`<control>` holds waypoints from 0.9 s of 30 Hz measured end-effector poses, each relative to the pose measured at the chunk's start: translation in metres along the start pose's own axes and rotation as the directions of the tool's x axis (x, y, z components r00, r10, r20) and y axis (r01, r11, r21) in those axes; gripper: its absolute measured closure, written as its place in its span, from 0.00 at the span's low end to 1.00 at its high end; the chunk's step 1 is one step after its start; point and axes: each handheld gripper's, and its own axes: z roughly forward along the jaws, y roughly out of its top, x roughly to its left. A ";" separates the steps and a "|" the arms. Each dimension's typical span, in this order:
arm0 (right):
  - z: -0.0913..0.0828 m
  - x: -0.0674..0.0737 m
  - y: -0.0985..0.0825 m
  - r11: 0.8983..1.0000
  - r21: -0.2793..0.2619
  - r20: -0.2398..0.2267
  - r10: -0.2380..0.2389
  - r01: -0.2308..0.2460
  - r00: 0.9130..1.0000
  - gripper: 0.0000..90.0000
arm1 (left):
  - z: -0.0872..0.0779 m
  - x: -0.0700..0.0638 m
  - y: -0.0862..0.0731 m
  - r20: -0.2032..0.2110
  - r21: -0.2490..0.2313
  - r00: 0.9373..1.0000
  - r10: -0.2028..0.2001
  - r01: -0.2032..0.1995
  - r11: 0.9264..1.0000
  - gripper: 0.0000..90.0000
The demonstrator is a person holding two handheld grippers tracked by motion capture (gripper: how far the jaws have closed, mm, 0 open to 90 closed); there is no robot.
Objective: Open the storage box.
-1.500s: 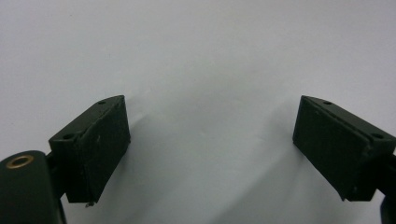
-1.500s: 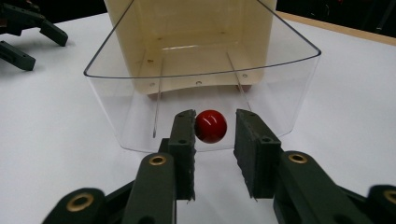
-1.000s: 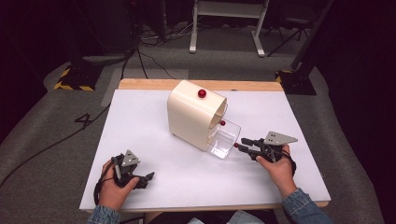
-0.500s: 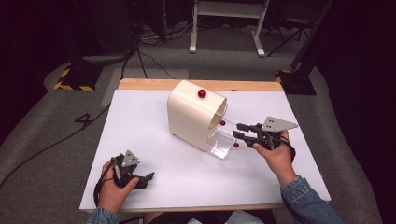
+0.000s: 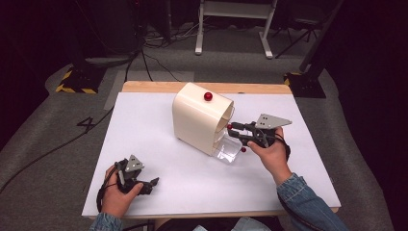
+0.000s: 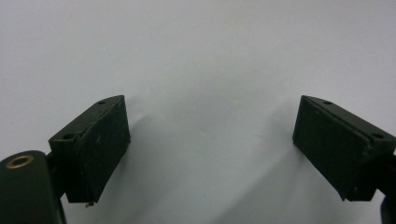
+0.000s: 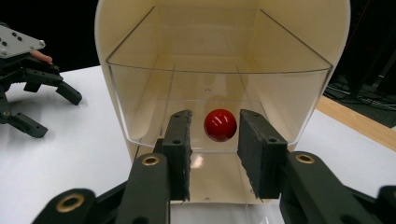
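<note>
On the high view I have a white table (image 5: 159, 144) with a cream bin (image 5: 197, 118) standing near its middle, arched on top, with a red knob (image 5: 208, 96) on the crown. A clear drawer (image 5: 226, 149) sticks out of the bin's open front toward my right side.

My right gripper (image 5: 235, 131) is held up at the drawer's front, the right hand (image 5: 267, 154) behind it and the grey plate on top. In the right gripper view its two jaws stand a little apart with a red ball (image 7: 220, 124) between them; the gripper (image 7: 214, 140) is partly open, and I see a thin gap on each side of the ball, so the pads do not seem to touch it. The ball sits at the clear front wall of the drawer (image 7: 140, 102), low and centred; I cannot tell if it is a handle on that wall or loose. Behind it I look straight into the cream shell (image 7: 107, 42).

My left gripper (image 5: 144, 185) lies low on the table near the front edge, well apart from the bin, with the left hand (image 5: 118, 192) around it. In the left gripper view its jaws are spread wide over bare white tabletop (image 6: 205, 56), the gripper (image 6: 210, 140) holding nothing. It also shows far off at the left of the right gripper view (image 7: 51, 109), jaws open.
</note>
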 end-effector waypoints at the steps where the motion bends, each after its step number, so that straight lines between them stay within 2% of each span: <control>1: 0.002 0.000 0.000 1.000 0.000 -0.001 0.002 -0.002 1.000 0.73 | 0.000 0.000 0.000 0.000 -0.001 1.000 0.000 0.000 1.000 0.12; 6: 0.005 0.000 -0.001 1.000 0.002 0.005 -0.001 0.001 1.000 0.77 | 0.000 0.000 0.000 0.002 -0.001 1.000 -0.001 0.001 1.000 0.12; 9: 0.004 0.000 -0.001 1.000 -0.001 0.014 -0.010 0.010 1.000 0.82 | 0.000 0.000 0.000 0.001 -0.001 1.000 -0.001 0.001 1.000 0.12; 19: 0.002 0.002 -0.002 1.000 -0.004 0.022 -0.023 0.023 0.999 0.83 | 0.000 0.000 0.000 0.001 -0.001 1.000 -0.001 0.001 1.000 0.12; 27: -0.013 0.002 -0.004 1.000 -0.007 0.028 -0.013 0.013 1.000 0.83 | 0.000 0.000 0.000 0.000 0.001 1.000 0.001 -0.001 1.000 0.12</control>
